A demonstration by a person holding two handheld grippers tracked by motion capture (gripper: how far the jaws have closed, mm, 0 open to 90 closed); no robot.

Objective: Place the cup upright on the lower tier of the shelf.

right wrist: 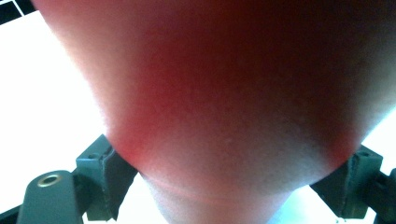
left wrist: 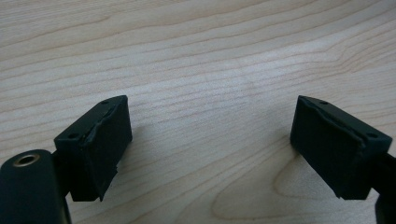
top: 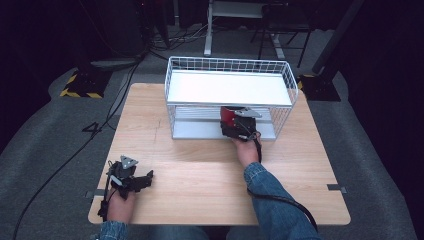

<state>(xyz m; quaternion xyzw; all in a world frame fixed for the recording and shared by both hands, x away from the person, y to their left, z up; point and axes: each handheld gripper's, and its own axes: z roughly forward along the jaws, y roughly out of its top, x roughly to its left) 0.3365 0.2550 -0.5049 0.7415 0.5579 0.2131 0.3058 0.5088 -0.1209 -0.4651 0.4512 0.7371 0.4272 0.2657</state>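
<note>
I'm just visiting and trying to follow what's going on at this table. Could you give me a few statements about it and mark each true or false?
1. The right tongs grip a red object. True: in the right gripper view both pads press on its sides.
2. The left tongs hold a wooden block. False: their jaws stand open with nothing between them, over the bare table.
3. The red object is at the lower level of the white wire rack. True: it shows under the rack's white top shelf.
4. The rack stands at the near edge of the table, beside the left tongs. False: it stands at the far side.
</note>
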